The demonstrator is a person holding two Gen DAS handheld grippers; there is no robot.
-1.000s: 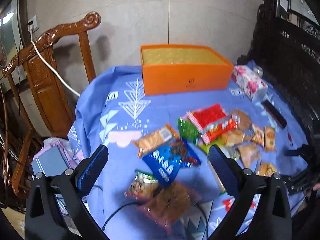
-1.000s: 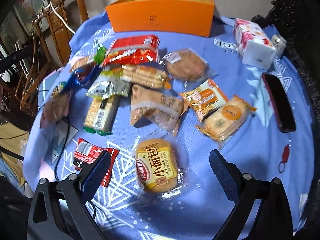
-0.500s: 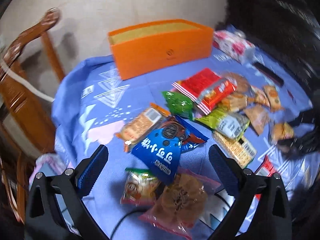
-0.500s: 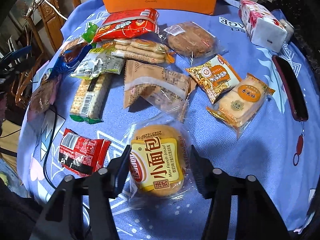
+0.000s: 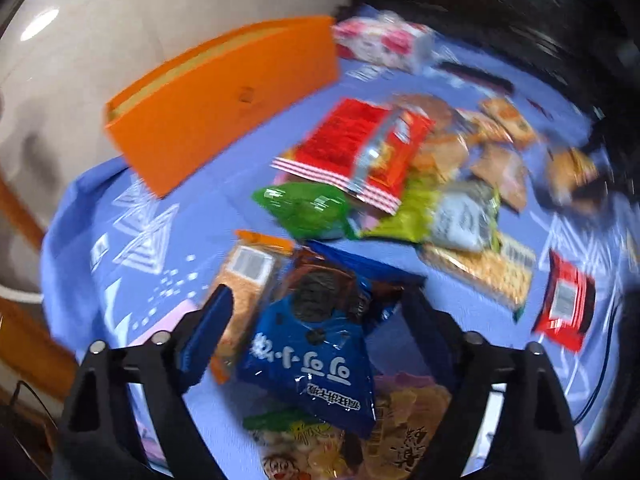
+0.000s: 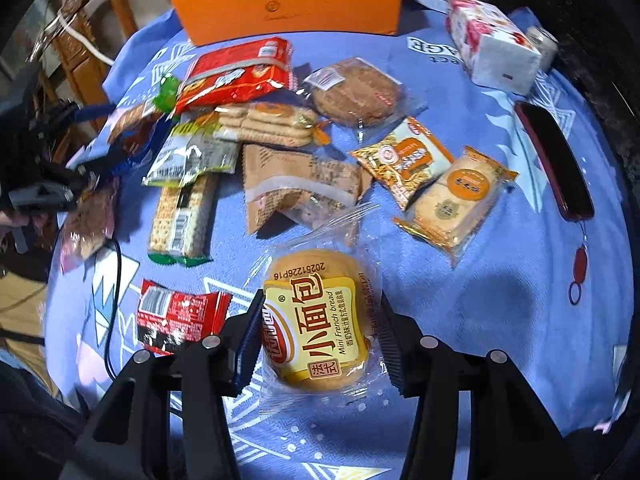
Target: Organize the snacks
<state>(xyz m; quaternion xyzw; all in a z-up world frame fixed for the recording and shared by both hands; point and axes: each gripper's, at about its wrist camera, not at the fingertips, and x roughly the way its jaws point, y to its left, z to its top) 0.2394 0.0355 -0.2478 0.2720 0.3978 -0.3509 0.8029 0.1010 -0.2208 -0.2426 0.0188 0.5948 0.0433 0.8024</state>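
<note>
Right wrist view: my right gripper [image 6: 318, 338] is clenched on the bread pack [image 6: 318, 316], bottom centre. My left gripper [image 5: 316, 318] has been closing around the blue bag [image 5: 312, 344], not yet pinching. Loose wrap could slip; snacks overlap. Blue cloth [image 6: 500, 300], orange box [image 6: 296, 0] at top.

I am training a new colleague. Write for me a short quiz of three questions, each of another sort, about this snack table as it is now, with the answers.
1. True or false: the right gripper is closed on the mini French bread.
2. Which packet lies between the left gripper's fingers? A. blue cookie bag B. red wafer pack C. tissue pack
3. What colour is the box at the far edge of the table?

Key: 1. True. 2. A, the blue cookie bag. 3. Orange.
</note>
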